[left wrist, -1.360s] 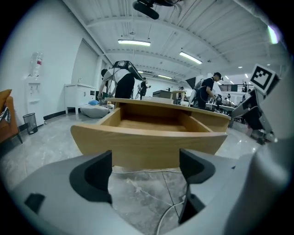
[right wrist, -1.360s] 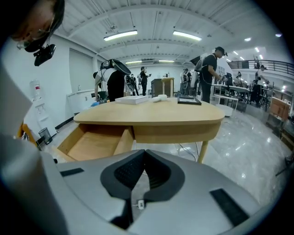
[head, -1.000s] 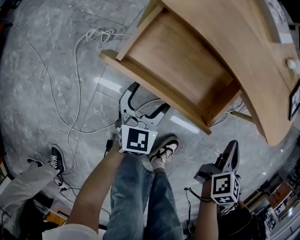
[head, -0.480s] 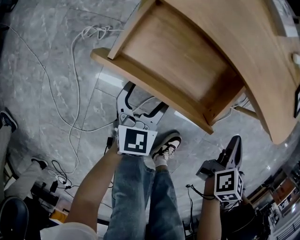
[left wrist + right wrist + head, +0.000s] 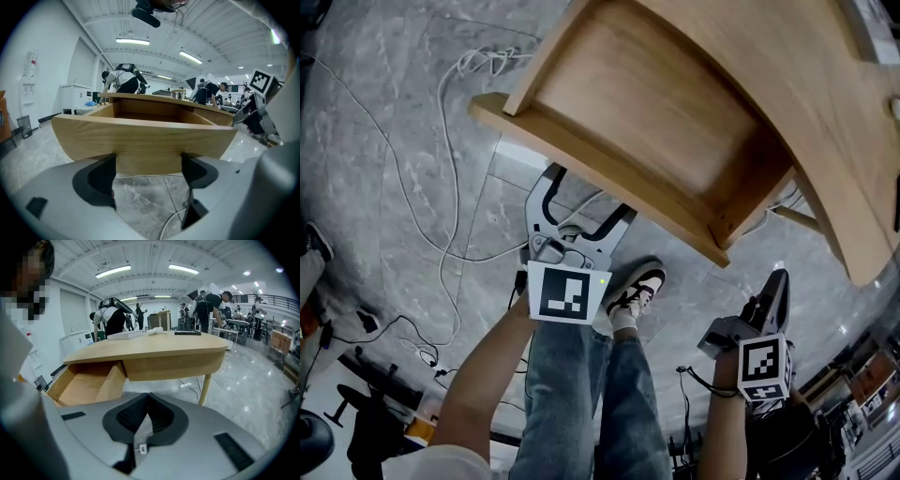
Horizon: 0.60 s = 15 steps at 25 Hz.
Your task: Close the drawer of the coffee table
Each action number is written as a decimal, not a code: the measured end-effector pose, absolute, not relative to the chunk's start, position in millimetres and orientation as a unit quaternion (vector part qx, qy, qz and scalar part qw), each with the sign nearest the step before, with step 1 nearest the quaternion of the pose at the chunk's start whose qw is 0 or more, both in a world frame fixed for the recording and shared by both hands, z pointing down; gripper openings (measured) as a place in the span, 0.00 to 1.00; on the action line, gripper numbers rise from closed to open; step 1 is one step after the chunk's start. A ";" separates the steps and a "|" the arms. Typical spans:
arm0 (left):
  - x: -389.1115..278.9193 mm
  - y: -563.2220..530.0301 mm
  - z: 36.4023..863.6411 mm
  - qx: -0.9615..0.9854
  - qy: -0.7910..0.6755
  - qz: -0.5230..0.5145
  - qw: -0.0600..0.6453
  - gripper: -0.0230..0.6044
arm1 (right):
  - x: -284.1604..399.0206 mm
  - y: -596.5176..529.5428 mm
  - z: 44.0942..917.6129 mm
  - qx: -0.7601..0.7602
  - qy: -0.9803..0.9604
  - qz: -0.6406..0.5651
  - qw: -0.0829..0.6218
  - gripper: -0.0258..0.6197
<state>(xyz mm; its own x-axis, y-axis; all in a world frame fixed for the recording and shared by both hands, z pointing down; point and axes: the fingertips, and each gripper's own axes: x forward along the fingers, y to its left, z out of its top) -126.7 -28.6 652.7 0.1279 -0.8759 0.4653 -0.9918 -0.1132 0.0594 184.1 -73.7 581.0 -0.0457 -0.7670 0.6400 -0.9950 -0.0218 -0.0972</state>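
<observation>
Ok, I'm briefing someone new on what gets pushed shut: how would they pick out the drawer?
Find the curved light-wood coffee table on the grey marble floor. The drawer juts from under its top toward the left hand-held gripper. It is the only open wooden box, with nothing showing inside.

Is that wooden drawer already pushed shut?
No, the drawer stands pulled far out from the coffee table, with its bare wooden bottom open to the head view.

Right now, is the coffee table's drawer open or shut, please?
Open: the drawer juts out past the tabletop, its inside showing.
</observation>
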 end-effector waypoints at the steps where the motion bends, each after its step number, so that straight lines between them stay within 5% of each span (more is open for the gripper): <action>1: -126.9 -28.4 651.0 0.729 -0.640 0.160 0.181 0.73 | 184.4 -74.4 580.9 0.660 -0.667 0.278 0.204 0.04; 15: -129.4 -31.0 625.9 0.726 -0.642 0.161 0.188 0.73 | 181.9 -79.5 577.4 0.668 -0.658 0.294 0.183 0.04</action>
